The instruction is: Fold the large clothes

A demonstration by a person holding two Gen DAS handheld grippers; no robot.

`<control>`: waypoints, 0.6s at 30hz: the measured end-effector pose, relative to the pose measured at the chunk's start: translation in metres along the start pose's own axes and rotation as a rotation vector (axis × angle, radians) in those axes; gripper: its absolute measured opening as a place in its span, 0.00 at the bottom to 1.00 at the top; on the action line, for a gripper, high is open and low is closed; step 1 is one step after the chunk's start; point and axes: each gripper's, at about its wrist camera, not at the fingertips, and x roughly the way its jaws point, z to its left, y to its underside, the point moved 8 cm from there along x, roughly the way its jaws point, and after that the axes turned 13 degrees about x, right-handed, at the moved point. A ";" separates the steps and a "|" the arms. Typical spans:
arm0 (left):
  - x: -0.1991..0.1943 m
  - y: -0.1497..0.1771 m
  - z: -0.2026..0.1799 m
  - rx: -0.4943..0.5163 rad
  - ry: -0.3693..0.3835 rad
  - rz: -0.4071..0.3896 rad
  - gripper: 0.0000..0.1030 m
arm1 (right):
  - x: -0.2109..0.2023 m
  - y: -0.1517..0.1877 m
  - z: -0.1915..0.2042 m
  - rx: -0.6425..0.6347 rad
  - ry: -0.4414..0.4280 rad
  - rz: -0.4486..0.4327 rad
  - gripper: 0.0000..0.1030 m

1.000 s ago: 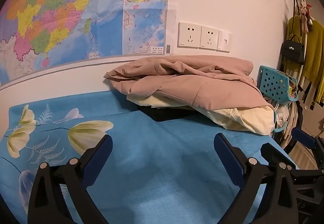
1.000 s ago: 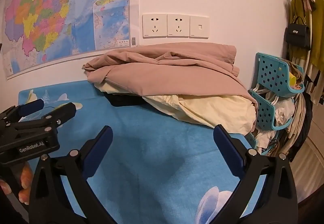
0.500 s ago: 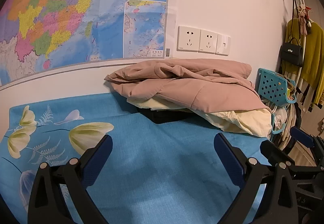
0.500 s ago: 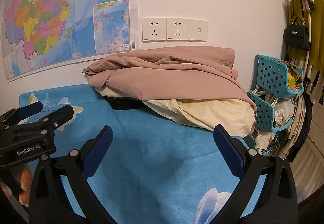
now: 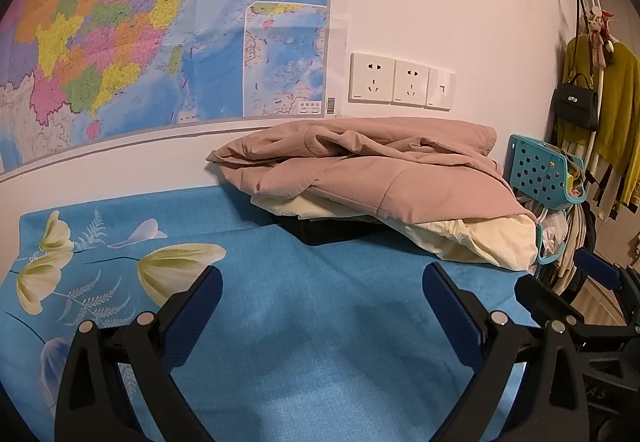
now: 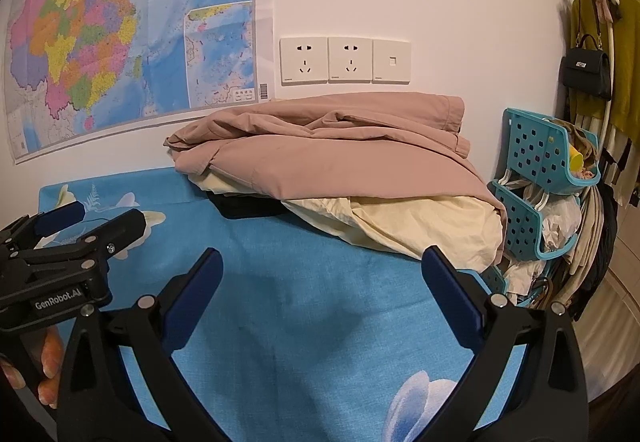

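Pink jacket [image 5: 368,174] lying lengthwise along wall [image 5: 440,2], covering cream garment [image 6: 420,226]; black item beneath mostly hidden. Both grippers [image 5: 320,298] [image 6: 320,282] hovering, jaws spread, empty.

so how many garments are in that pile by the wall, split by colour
pink garment: 1
cream garment: 1
black garment: 1, mostly hidden under the others
total: 3 that show; more could be buried in the pile
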 end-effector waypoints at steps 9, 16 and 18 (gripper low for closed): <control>0.000 -0.002 0.001 0.000 -0.007 -0.002 0.94 | 0.001 0.000 -0.001 0.006 -0.001 0.005 0.95; 0.000 -0.002 0.001 -0.003 -0.009 0.001 0.94 | 0.003 -0.001 -0.001 0.005 0.000 0.007 0.95; 0.000 -0.002 0.001 -0.002 -0.010 0.001 0.94 | 0.004 -0.001 -0.001 0.002 0.001 0.004 0.95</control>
